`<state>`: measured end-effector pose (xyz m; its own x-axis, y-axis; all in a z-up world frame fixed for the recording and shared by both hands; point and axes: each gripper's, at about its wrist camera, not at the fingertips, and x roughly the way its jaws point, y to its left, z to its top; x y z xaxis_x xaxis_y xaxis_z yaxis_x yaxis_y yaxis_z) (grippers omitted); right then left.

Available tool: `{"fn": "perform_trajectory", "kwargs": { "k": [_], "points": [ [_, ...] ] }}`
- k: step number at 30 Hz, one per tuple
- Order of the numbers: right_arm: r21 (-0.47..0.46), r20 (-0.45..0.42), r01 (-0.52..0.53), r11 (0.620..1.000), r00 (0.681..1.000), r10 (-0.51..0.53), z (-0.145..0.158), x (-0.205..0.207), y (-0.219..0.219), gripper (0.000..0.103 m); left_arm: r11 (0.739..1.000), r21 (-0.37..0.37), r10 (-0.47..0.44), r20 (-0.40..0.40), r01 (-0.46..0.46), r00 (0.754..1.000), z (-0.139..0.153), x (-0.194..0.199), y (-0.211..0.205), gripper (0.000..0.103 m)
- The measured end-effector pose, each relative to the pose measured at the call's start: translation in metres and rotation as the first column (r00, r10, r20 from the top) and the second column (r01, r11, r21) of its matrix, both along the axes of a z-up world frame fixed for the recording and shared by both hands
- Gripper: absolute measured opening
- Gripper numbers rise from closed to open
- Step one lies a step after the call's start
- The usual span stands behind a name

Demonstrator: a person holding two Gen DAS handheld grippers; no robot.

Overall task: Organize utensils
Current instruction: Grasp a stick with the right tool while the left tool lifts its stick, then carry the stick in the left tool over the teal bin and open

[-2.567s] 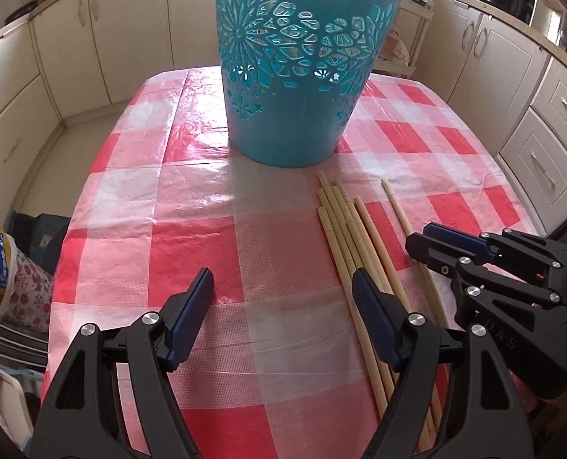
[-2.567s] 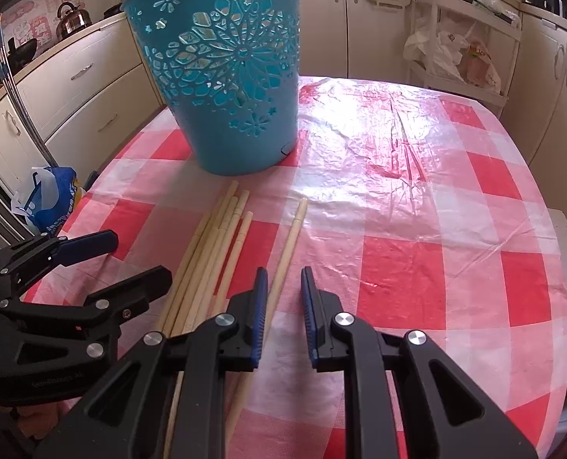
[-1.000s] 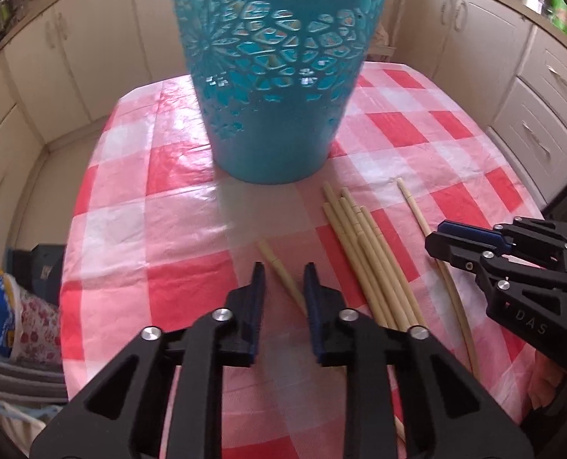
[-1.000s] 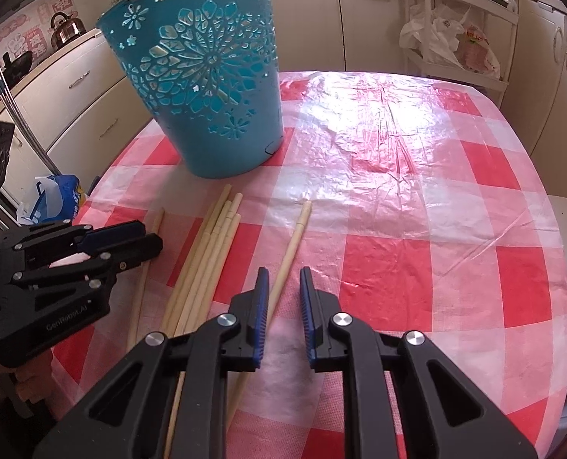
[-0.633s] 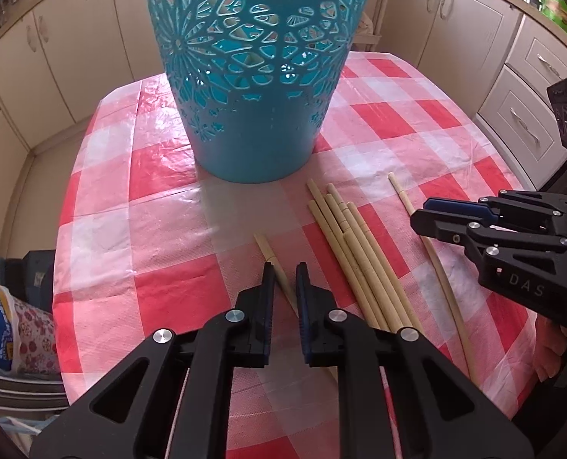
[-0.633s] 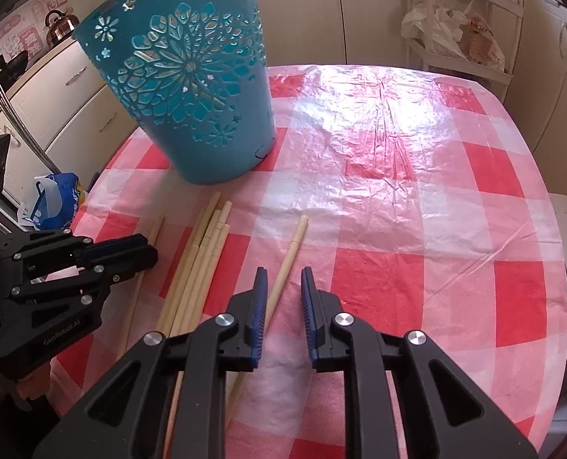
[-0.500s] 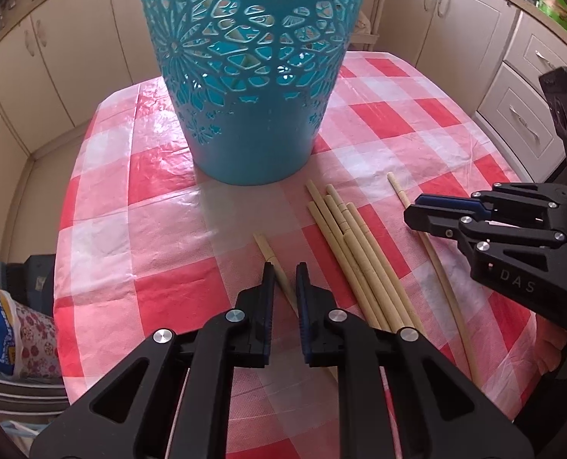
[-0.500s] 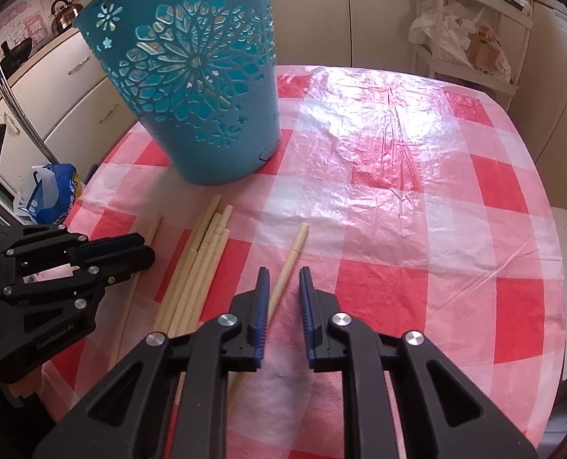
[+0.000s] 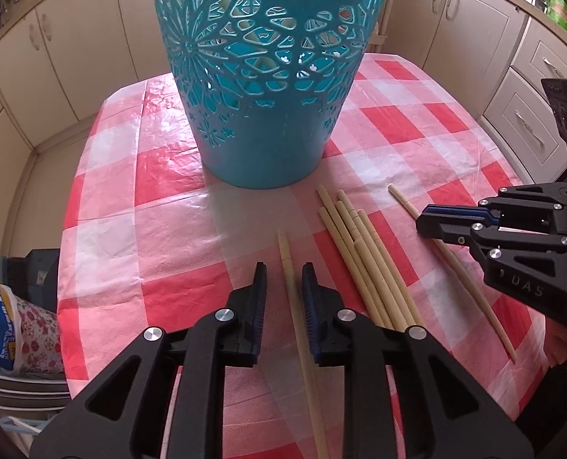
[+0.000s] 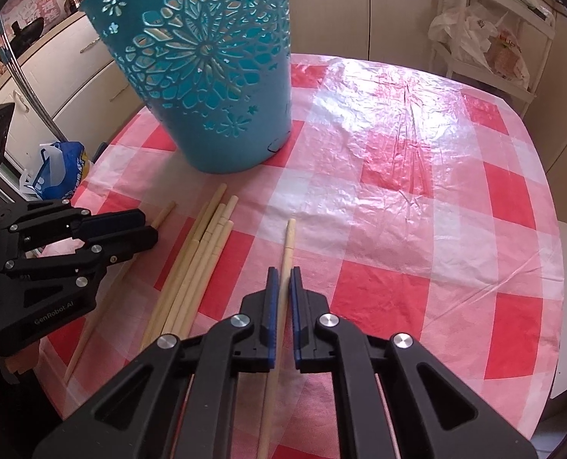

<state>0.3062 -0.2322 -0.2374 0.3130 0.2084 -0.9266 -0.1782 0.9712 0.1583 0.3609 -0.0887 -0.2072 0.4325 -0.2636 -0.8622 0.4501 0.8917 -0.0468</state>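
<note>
**Each gripper lines up on its own chopstick**

Both grippers have dropped closer to the tabletop (image 9: 176, 252). Left gripper (image 9: 283, 287) jaws, just widened, straddle a lone chopstick (image 9: 285, 256) without pinching; right gripper (image 10: 283, 283) jaws pinch another chopstick (image 10: 289, 237). Light, stiff, smooth sticks likely roll, so grip mid-shaft.

The basket's (image 9: 268, 88) rim is cut off by the top edge; chopstick (image 10: 279, 306) ends vanish beneath the jaws.

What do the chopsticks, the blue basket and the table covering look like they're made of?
Chopsticks: pale, matte, probably bamboo or wood.
Basket: teal, smooth, with moulded flower cut-outs, likely plastic.
Tablecloth: red and white check, glossy and creased, seemingly plastic film or vinyl.
</note>
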Motion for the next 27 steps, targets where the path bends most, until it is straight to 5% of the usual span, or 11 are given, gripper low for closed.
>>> {"fn": "perform_trajectory", "kwargs": {
  "k": [10,17,22,27],
  "points": [
    [0.105,0.009,0.103,0.989,0.994,-0.104,0.004,-0.014,-0.015,0.006,1.000,-0.015,-0.002,0.019,0.002,1.000,0.000,-0.002,0.003,0.005],
    [0.149,0.003,0.148,0.978,0.989,-0.151,-0.001,-0.015,-0.022,0.006,0.991,-0.132,0.015,0.107,-0.001,0.994,0.027,-0.012,0.015,0.005],
    [0.154,0.009,0.154,0.976,0.988,-0.157,-0.001,-0.015,-0.021,0.006,0.954,-0.295,0.020,0.250,0.056,0.968,0.070,-0.029,0.031,0.005],
    [0.156,0.014,0.154,0.976,0.987,-0.158,-0.003,-0.017,-0.022,0.006,0.886,-0.459,0.097,0.321,0.065,0.942,0.110,-0.030,0.054,0.005]
  ]
}}
